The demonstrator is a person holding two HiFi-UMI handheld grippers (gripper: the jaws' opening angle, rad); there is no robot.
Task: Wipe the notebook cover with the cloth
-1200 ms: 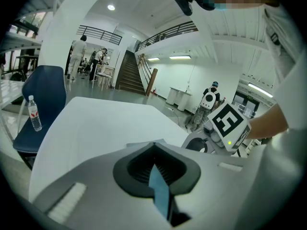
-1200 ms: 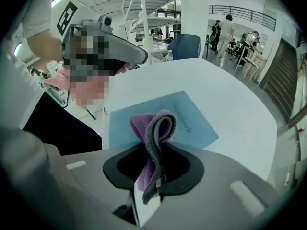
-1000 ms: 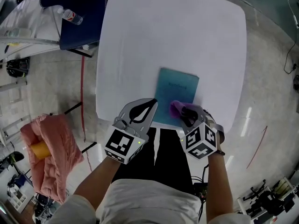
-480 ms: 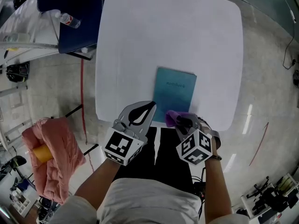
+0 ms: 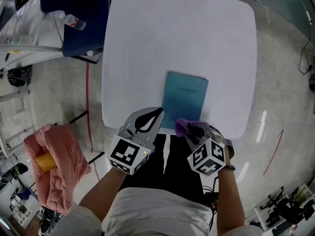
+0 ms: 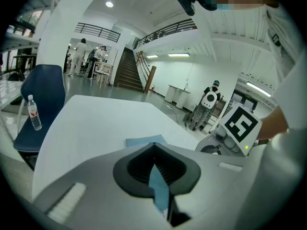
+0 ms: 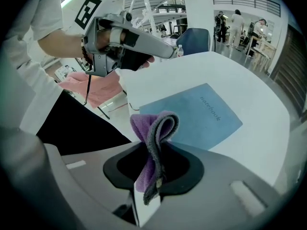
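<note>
A teal notebook [image 5: 185, 98] lies flat on the white table [image 5: 147, 43], near its front edge, and shows in the right gripper view too [image 7: 201, 115]. My right gripper [image 5: 191, 129] is shut on a folded purple cloth [image 5: 181, 126], which sticks up between the jaws [image 7: 154, 131] by the notebook's near end. Whether the cloth touches the cover I cannot tell. My left gripper [image 5: 158, 113] hovers at the notebook's near left corner, jaws shut and empty. Through its slit a strip of the notebook [image 6: 143, 141] shows.
A blue chair [image 5: 74, 14] with a water bottle [image 5: 75, 19] on it stands left of the table's far end. A pink fabric bundle [image 5: 56, 163] holding an orange object sits on the floor at the left. People stand far off in the hall.
My right gripper has drawn the cloth back from the notebook's near right part to its near edge, toward me. The left gripper has hardly moved.
</note>
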